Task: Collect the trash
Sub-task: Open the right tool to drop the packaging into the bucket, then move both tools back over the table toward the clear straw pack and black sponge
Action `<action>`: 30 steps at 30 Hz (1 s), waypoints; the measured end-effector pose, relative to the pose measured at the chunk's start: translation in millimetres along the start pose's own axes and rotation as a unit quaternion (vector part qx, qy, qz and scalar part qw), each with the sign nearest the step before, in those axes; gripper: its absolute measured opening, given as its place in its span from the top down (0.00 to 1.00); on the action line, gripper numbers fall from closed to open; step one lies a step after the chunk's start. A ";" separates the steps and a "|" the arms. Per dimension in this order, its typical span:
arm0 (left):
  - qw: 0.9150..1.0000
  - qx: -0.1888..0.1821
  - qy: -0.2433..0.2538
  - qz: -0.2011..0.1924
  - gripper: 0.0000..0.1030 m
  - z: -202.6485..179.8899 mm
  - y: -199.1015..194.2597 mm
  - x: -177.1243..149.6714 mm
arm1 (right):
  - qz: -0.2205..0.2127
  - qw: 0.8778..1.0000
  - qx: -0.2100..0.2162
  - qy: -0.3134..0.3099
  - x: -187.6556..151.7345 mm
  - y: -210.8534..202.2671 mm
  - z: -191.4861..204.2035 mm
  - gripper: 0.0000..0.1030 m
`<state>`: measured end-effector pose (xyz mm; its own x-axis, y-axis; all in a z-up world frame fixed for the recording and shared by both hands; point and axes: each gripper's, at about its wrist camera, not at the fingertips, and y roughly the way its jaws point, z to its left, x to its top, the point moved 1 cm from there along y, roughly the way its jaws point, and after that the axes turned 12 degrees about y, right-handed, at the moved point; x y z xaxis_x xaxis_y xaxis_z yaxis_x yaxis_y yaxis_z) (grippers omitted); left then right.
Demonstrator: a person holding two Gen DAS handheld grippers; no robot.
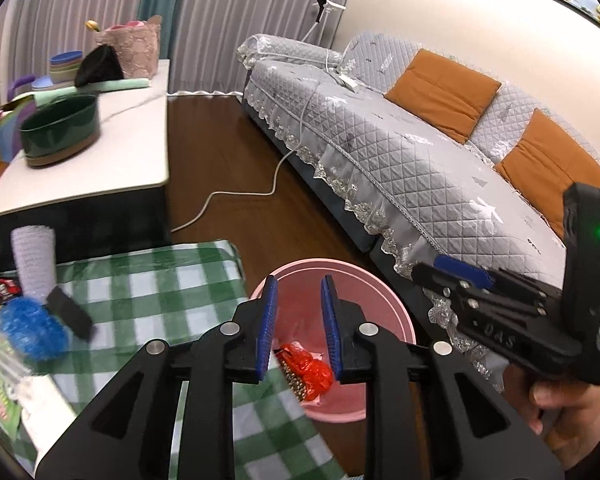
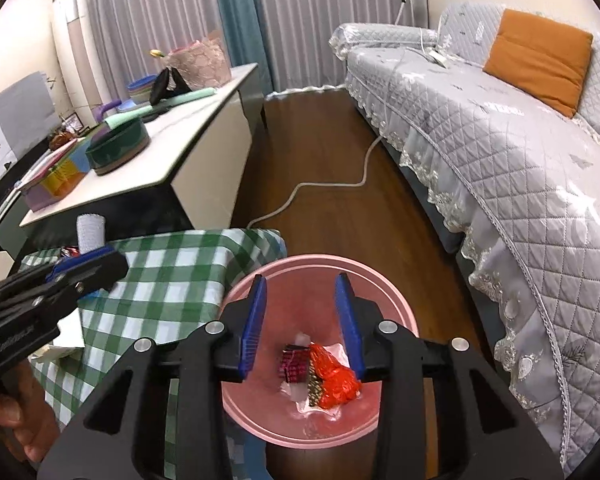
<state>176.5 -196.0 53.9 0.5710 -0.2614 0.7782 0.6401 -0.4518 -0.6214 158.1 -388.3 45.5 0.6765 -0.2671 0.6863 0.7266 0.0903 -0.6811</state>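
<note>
A pink bin stands on the floor beside the table with the green checked cloth. In it lie a red wrapper, a magenta wrapper and white paper. My left gripper hangs open over the bin's near left side, with nothing between its fingers. Above the bin's middle, my right gripper is open and holds nothing. On the cloth rest a blue crinkly ball, a black block, a white textured roll and a red-black wrapper.
A grey quilted sofa with orange cushions runs along the right. A white-topped cabinet with a green oval tub stands behind the table. A white cable crosses the wooden floor between them.
</note>
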 end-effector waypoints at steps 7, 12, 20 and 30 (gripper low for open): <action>1.000 0.020 -0.001 -0.020 0.78 25.0 -57.4 -19.7 | -0.018 0.999 0.036 -0.030 -10.2 -14.2 48.5 0.65; 0.998 0.049 -0.004 -0.032 0.78 59.0 -100.3 -32.1 | -0.037 0.995 0.073 -0.054 -19.3 -28.1 89.7 0.65; 0.991 0.111 -0.052 -0.044 0.78 140.5 -143.9 -60.7 | -0.037 0.990 0.104 -0.092 -37.5 -21.5 136.3 0.65; 0.975 0.151 -0.160 -0.004 0.78 213.9 -117.1 -123.7 | -0.009 0.986 0.111 -0.127 -56.6 17.2 174.2 0.65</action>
<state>140.9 71.7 11.0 0.6649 0.0420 0.7458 0.7406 -0.1674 -0.6508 153.2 -204.5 39.4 0.6503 -0.0236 0.7593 0.7283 0.3036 -0.6143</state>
